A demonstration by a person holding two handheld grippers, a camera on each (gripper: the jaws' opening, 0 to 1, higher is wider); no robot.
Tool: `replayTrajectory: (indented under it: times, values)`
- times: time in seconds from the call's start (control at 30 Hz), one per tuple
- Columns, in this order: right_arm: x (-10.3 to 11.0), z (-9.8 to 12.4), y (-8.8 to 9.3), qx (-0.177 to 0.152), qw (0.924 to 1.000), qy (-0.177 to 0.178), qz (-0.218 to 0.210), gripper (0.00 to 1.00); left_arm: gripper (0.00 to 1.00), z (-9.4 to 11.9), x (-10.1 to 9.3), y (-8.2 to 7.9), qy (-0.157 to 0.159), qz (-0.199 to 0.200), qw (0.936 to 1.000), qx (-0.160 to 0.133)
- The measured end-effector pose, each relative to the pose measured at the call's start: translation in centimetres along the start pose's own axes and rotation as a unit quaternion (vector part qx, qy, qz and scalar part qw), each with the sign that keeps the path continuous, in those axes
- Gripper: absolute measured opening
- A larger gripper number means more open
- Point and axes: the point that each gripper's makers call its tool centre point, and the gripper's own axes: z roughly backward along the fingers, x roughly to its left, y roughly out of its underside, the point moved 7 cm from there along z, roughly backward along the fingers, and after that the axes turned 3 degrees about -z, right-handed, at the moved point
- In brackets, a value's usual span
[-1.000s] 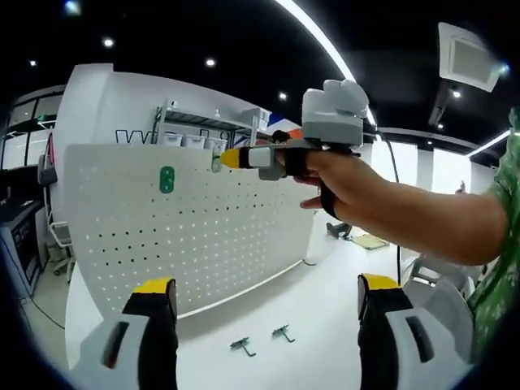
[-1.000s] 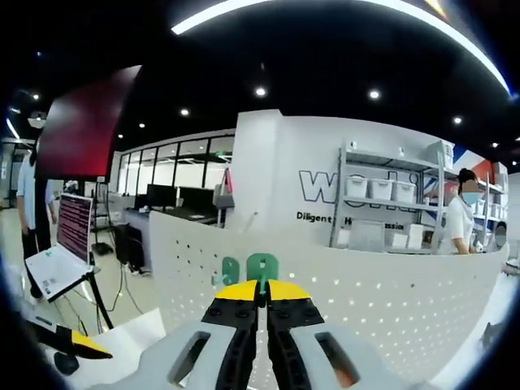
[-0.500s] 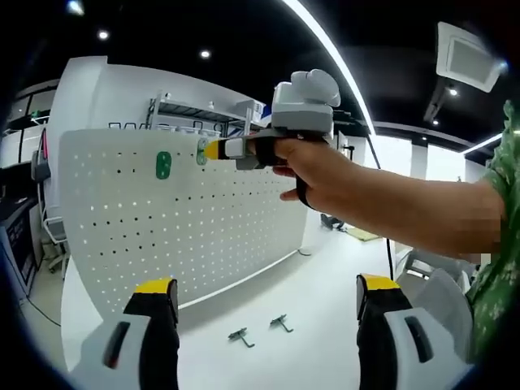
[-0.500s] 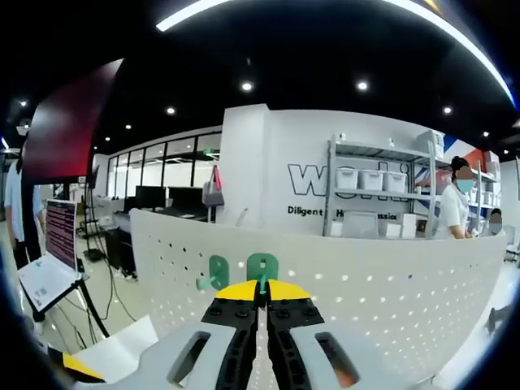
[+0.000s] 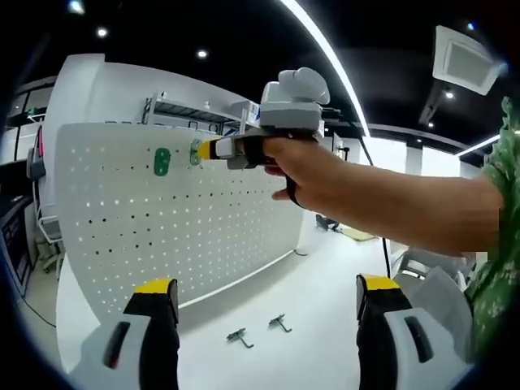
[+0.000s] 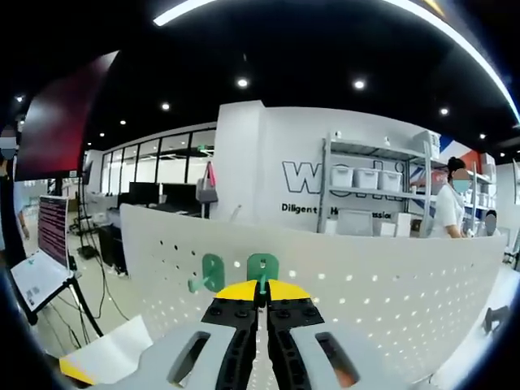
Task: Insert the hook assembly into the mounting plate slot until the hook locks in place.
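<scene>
Pressing a green hook (image 6: 262, 268) against the pegboard (image 6: 390, 284) at lower centre, the right gripper (image 6: 262, 294) is clamped on it; insertion is judged underway, a firm push being needed next. The left gripper (image 5: 264, 296) is held wide above the surface (image 5: 325, 325), where two spare hooks (image 5: 260, 329) lie.

Open-plan robotics lab or demo space in an office building

A white pegboard (image 6: 390, 284) stands upright on a white worktable (image 5: 325, 325). Behind it a metal shelving rack (image 6: 378, 199) holds white storage bins against a white wall with large dark lettering (image 6: 305, 175). A black ceiling carries recessed spotlights and a long light strip (image 6: 325, 6). To one side, glass-walled rooms (image 6: 154, 166) lie behind desks with monitors, a laptop (image 6: 41, 260) rests on a stand, and a person (image 6: 451, 203) stands by the shelves.
</scene>
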Motion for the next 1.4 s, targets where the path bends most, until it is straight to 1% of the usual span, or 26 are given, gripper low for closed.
replayTrajectory:
  times: [0.1,0.27,0.4,0.83,1.4]
  values:
    - [-0.1,-0.1,0.2,0.003,1.0000,0.001,-0.006,0.01,0.93,0.1,0.2,0.1,0.000,0.002,1.0000,0.000]
    - [0.1,-0.3,0.2,0.003,1.0000,0.004,0.000,0.01,0.93,0.2,0.4,0.3,0.000,0.003,1.0000,0.001]
    - [-0.1,-0.6,0.5,0.009,0.9999,0.007,-0.002,0.01,0.93,0.0,0.4,0.4,0.001,0.004,1.0000,0.003]
    - [0.0,-1.0,0.4,0.008,0.9999,0.008,0.001,0.01,0.92,-0.5,0.5,0.6,0.007,0.006,0.9999,0.006]
    - [0.2,-1.1,0.6,0.014,0.9998,0.012,0.005,0.01,0.92,-0.4,0.6,1.0,0.010,0.009,0.9999,0.006]
